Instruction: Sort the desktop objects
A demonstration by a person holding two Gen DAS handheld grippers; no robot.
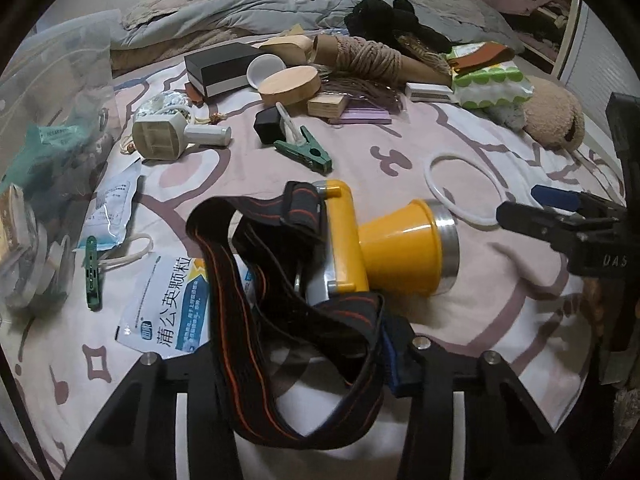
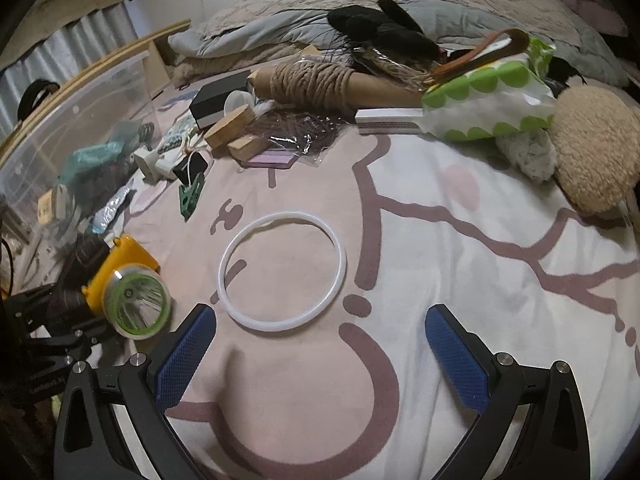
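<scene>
The right gripper [image 2: 320, 354], its blue-padded jaws spread wide and holding nothing, has bare pink patterned bedsheet [image 2: 460, 240] between and right of them. The thin white plastic ring [image 2: 283, 271] lies flat just ahead. The left gripper [image 1: 308, 354] has the black-and-orange elastic strap [image 1: 240, 288] of the yellow headlamp [image 1: 384, 246] between its jaws; whether they pinch it cannot be told. Only its view shows the blue-and-white sachet [image 1: 172, 308]. A clear plastic bin [image 2: 80, 120] borders the left.
</scene>
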